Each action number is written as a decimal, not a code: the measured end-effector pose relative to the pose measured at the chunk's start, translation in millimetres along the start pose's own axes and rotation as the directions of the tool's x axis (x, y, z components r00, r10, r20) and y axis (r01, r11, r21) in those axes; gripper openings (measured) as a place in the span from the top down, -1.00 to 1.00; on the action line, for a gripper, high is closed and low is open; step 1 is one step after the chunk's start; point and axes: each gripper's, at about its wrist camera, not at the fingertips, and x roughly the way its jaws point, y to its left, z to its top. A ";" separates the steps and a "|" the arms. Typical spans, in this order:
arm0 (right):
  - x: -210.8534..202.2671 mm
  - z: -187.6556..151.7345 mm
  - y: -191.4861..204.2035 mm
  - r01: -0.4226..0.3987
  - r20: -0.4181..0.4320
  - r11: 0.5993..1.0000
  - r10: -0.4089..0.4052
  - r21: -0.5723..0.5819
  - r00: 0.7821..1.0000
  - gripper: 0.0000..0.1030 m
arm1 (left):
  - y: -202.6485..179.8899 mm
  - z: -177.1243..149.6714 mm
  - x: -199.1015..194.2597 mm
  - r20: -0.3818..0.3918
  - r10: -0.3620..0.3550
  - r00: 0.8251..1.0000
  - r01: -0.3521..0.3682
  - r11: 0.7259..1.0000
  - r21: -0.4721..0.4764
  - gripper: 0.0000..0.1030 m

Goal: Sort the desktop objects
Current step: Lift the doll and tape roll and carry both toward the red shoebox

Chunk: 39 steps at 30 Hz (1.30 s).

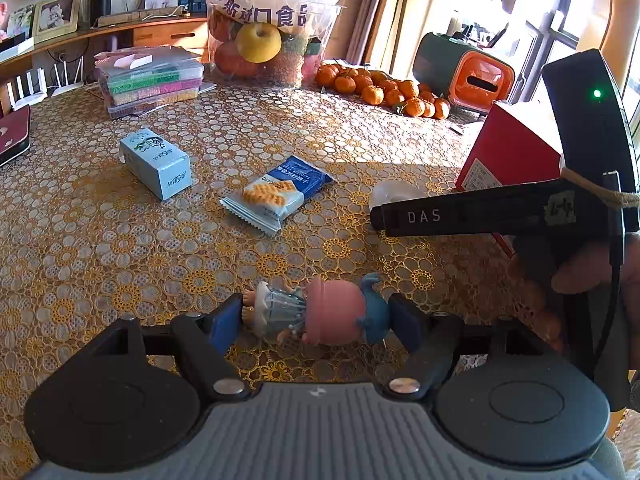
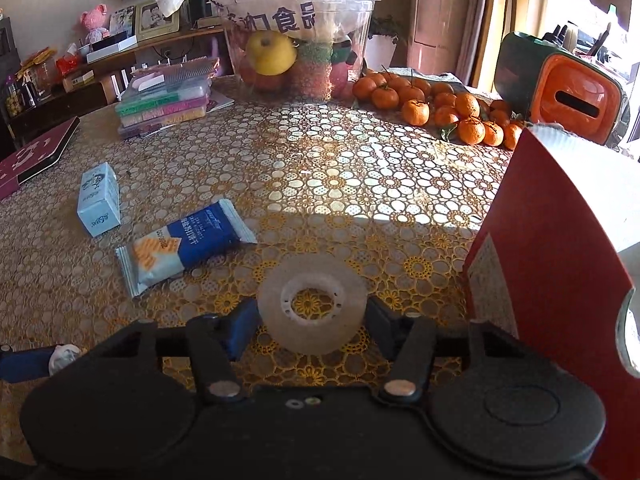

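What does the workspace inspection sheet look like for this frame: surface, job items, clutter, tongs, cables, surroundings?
Surface: table under a floral lace cloth, part sunlit.
Job's things: doll figure; tape roll; cracker packet; light blue carton; red box.
Clutter: tangerines, fruit tub, stacked bead cases, orange-fronted appliance.
Tongs: left tongs bracket the doll lying on its side; right tongs bracket the flat tape roll; grip contact unclear on both.
Cables: black lead on the right tool.
Surroundings: shelf with photo frames, window.
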 end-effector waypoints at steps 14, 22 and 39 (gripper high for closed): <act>-37.8 -3.1 -1.5 -0.018 0.042 1.000 0.017 0.009 0.999 -0.12 | -8.5 4.2 -16.9 0.025 -0.008 1.000 0.007 1.000 0.015 -0.50; -86.1 -6.5 -5.9 -0.040 0.093 0.999 0.038 0.021 0.995 -0.12 | -20.8 6.1 -43.7 0.052 -0.021 0.998 0.020 0.999 0.032 -0.50; -180.8 -21.8 -16.9 -0.055 0.200 0.998 0.051 0.015 0.979 -0.12 | -53.5 9.3 -102.9 0.117 -0.047 0.992 0.040 0.997 0.064 -0.50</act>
